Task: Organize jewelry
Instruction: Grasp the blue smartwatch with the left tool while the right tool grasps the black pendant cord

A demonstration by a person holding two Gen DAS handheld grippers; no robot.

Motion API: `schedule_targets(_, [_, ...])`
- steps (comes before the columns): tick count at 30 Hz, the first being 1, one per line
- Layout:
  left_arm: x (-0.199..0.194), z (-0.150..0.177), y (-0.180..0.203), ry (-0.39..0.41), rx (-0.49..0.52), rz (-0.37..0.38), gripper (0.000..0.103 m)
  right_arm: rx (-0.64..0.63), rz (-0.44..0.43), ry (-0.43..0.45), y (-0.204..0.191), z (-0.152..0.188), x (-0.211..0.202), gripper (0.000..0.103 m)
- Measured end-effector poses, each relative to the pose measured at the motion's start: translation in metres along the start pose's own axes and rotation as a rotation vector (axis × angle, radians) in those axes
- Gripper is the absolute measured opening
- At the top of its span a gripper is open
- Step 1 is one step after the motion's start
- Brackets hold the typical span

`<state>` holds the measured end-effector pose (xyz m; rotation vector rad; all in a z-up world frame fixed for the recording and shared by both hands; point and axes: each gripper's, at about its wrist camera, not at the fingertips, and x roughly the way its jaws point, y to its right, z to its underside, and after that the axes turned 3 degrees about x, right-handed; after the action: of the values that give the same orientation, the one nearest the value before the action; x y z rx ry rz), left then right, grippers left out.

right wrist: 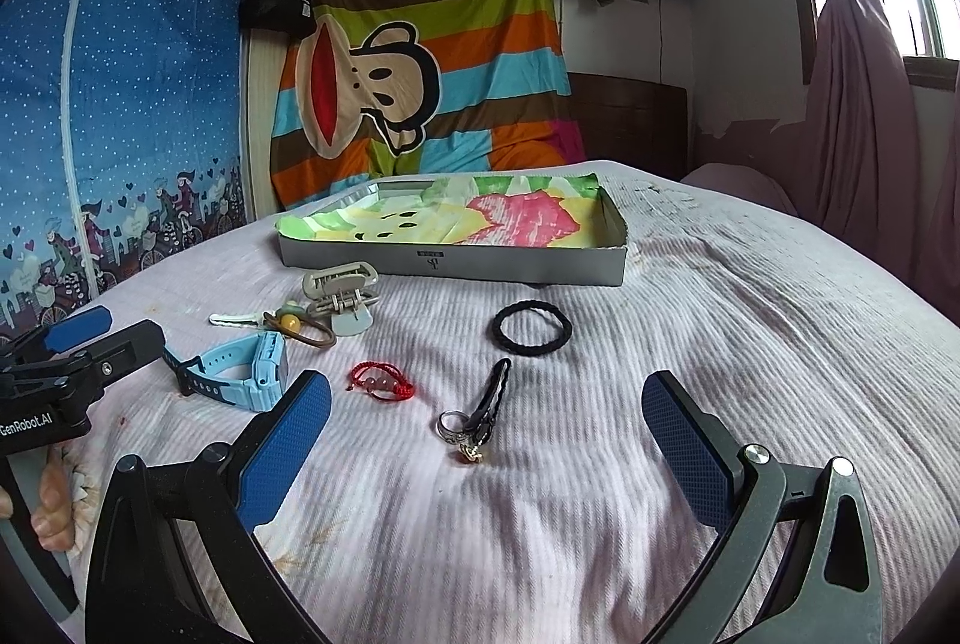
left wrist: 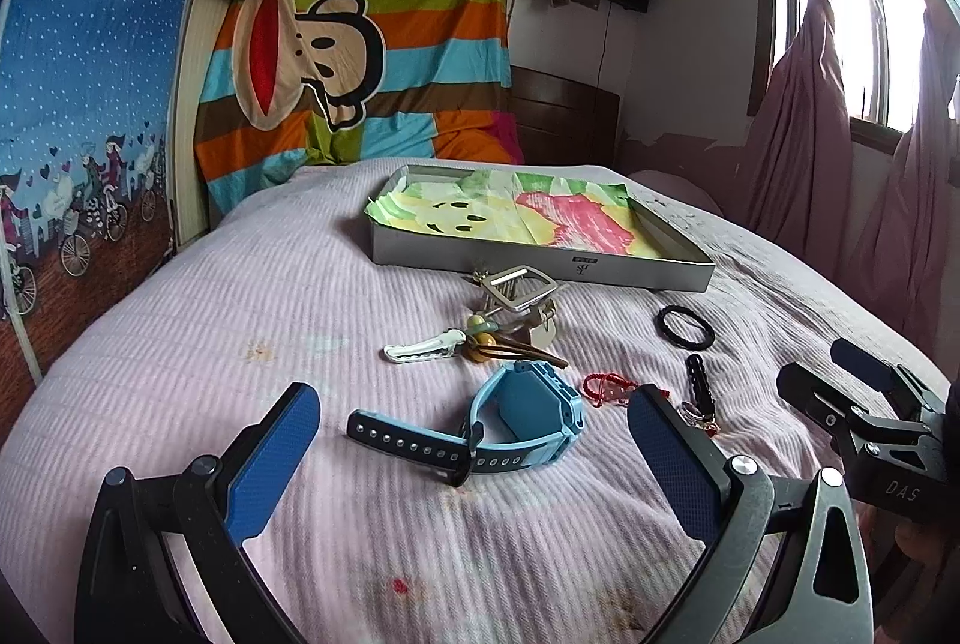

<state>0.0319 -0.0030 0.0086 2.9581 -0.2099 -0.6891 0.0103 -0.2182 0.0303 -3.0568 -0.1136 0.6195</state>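
On the pink bedspread lie a light blue watch, a red string bracelet, a black hair ring, a black twisted clip with a silver ring beside it, a beige claw clip, a white hair clip and a beaded brown tie. My left gripper is open just before the watch. My right gripper is open, with the ring and black clip between its fingers' line.
A shallow grey box lined with colourful paper sits farther back on the bed. A striped cartoon cloth hangs behind, a blue patterned wardrobe stands left, and curtains cover the window at right. A hand holds the left gripper.
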Motion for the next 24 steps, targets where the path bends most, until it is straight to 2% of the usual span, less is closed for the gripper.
schedule_targets(2, [0.004,-0.003,-0.003,-0.022,-0.017,0.034,0.102,0.003,-0.009,-0.007,0.001,-0.004,0.004,0.102])
schedule_targets(6, [0.019,-0.012,-0.004,-0.071,-0.023,0.078,0.093,0.019,-0.031,-0.018,0.006,-0.012,0.014,0.098])
schedule_targets(8, [0.029,-0.015,-0.004,-0.111,-0.026,0.091,0.088,0.022,-0.037,-0.032,0.008,-0.015,0.021,0.083])
schedule_targets(10, [0.039,-0.017,-0.004,-0.156,-0.033,0.106,0.08,0.025,-0.042,-0.053,0.011,-0.018,0.029,0.074])
schedule_targets(14, [0.056,-0.017,-0.002,-0.232,-0.042,0.122,0.075,0.036,-0.063,-0.123,0.014,-0.017,0.049,0.056])
schedule_targets(20, [0.07,-0.016,0.003,-0.311,-0.033,0.146,0.072,0.033,-0.079,-0.221,0.014,-0.01,0.075,0.037])
schedule_targets(24, [0.076,-0.016,0.009,-0.334,-0.006,0.136,0.072,0.037,-0.083,-0.267,0.014,-0.006,0.085,0.034])
